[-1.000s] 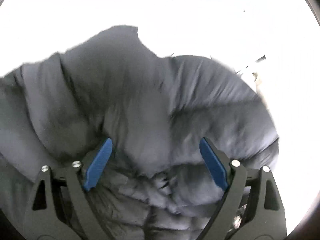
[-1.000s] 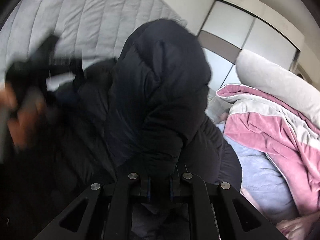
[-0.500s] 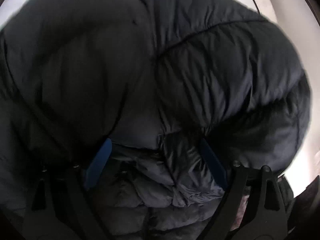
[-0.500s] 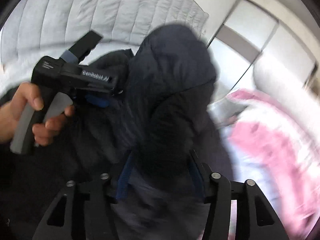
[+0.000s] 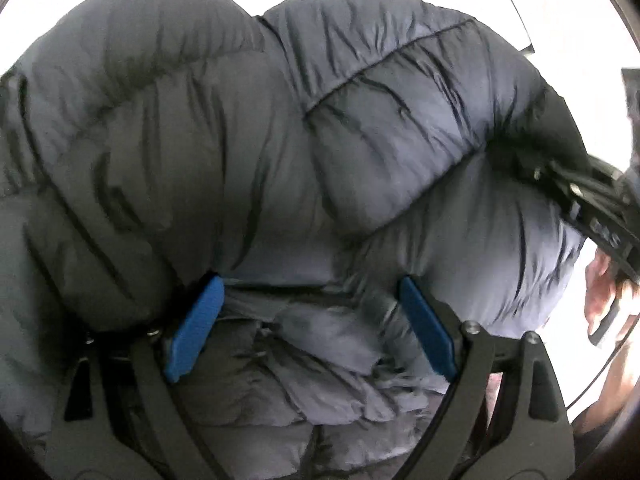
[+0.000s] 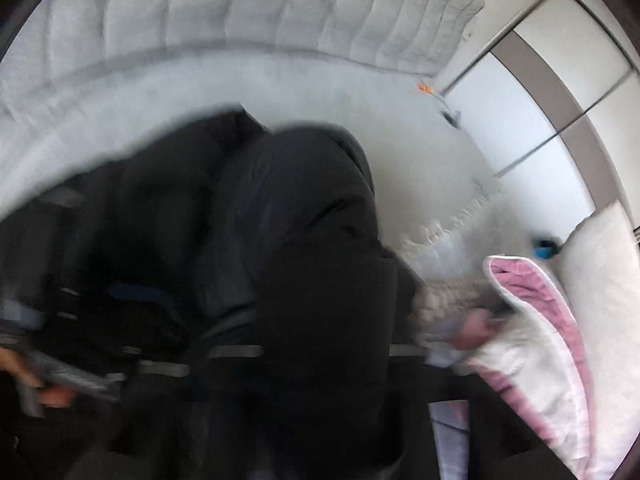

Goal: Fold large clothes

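A dark puffy down jacket [image 5: 280,140] fills the left wrist view, bunched and folded over itself. My left gripper [image 5: 308,320] is open, its blue pads [image 5: 196,320] spread wide with jacket fabric lying between them. In the right wrist view the jacket [image 6: 300,260] is a black heap on a light bed. My right gripper's fingers are lost in motion blur and dark cloth at the bottom of that view. The right gripper's body [image 5: 600,216] and the hand holding it show at the right edge of the left wrist view.
A grey quilted bedspread [image 6: 240,28] lies behind the jacket. A pink and white blanket [image 6: 532,320] and a white pillow [image 6: 600,280] sit at the right. Wardrobe doors [image 6: 560,92] stand at the back right.
The right gripper opened from shut and moved fast; its view is now blurred. The jacket dropped lower onto the bed. The left gripper stayed open over the jacket.
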### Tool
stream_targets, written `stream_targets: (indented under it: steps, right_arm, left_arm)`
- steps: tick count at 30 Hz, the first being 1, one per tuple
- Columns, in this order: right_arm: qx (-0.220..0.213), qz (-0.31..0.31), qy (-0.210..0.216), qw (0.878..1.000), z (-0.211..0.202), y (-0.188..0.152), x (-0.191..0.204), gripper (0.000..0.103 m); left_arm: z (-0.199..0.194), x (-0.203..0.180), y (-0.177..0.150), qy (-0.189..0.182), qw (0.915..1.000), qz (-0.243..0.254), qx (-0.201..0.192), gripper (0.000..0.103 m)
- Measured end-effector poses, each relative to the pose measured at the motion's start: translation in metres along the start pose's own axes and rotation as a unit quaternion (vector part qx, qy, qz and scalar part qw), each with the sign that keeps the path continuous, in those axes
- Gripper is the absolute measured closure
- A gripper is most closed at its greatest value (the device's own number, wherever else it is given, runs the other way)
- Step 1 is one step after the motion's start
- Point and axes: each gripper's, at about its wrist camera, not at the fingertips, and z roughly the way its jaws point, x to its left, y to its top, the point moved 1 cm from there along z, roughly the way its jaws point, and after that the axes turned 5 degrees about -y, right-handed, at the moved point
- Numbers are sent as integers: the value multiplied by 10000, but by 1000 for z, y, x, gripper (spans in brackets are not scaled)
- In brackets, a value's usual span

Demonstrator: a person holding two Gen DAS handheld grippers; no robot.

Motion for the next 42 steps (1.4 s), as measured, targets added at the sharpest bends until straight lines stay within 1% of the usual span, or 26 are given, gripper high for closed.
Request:
stream_targets:
  steps: [1,2,4,5,6,7,8,9,11,13,14,17,19,21,23,25,27,28,31,33,35,36,38,39,40,42]
  right_arm:
    - [-79,-13,-538,9985,-4,1,-8,89]
    - [-159,90,-753,9970,-9,2,-15,89]
    - [-631,540,-1669,9825,-29,3,-41,90]
    - [-862,781,-1751,9777,-40,1,-48,90]
    - [-1092,1069,-1585,9755,-52,-4,-54,91]
    - [-1382,1333,-1233,9736,-68,-14,-52,90]
    - [-1568,1310,-1079,9729,-79,-24,-41,90]
    - [-1701,1174,-1034,9729,-88,-35,-25,90]
    - [-1798,938,-993,9742,-100,-64,9,91]
    - [-1726,1030,-933,9751,-106,-98,36,90]
    - [-1713,1157,-885,9744,-106,-115,46,90]
    - [-1853,1351,-925,9689,-108,-142,69,90]
    - [-1994,1484,-669,9663,-135,-144,92,90]
    - [-2023,1372,-345,9691,-139,-146,114,90]
    - [-1755,1112,-104,9781,-125,-145,137,89]
    - [-1334,1175,292,9836,-97,-140,148,87]
    - [-1080,1345,675,9827,-76,-135,146,85]
    - [-1039,1465,864,9799,-68,-131,144,83]
    - [-1005,1751,1325,9704,-60,-124,137,78]
    - [-966,1807,1295,9702,-59,-121,138,75]
    - [-942,1668,1291,9729,-65,-117,145,68]
    - [-982,1680,1375,9712,-72,-118,143,61]
    - [-1131,1927,1625,9611,-95,-138,134,52]
    - [-1287,2153,1752,9520,-109,-150,118,49]
    - [-1399,2383,1843,9432,-119,-164,102,49]
    - [-1599,3150,2108,9115,-128,-180,64,45]
  left_arm:
    - [6,-11,0,434,9988,218,43,13]
    - [10,-18,-1,699,9967,400,77,13]
    - [28,-39,1,1508,9849,842,139,13]
    - [35,-42,3,1654,9826,820,204,13]
    - [47,-43,10,1575,9850,574,402,13]
    - [52,-42,14,1317,9896,301,491,13]
    - [57,-37,21,902,9942,-157,558,13]
    - [58,-32,26,613,9952,-522,554,13]
    - [55,-18,31,320,9940,-911,515,13]
    - [44,-5,28,-11,9936,-1047,424,13]
    - [37,1,22,-68,9938,-1025,433,13]
    - [20,3,11,109,9955,-671,659,13]
    - [-2,7,8,136,9958,-656,630,13]
    - [-24,15,6,45,9951,-837,531,13]
    - [-52,26,4,136,9924,-1172,354,13]
    - [-73,25,2,132,9931,-1160,112,13]
    - [-92,16,-1,121,9944,-1024,-234,13]
    - [-101,2,-3,-15,9959,-819,-380,13]
    - [-107,-48,-9,-249,9986,-71,-456,13]
    - [-98,-74,-9,-312,9982,294,-424,13]
    - [-65,-99,-10,-80,9978,651,-14,13]
    - [-50,-100,-9,197,9965,778,232,13]
    - [-20,-96,-8,1125,9878,979,439,13]
    - [-11,-82,-7,1429,9834,1037,423,13]
    - [-9,-79,-7,1557,9814,1050,391,13]
    - [-12,-63,-10,1761,9797,928,247,13]
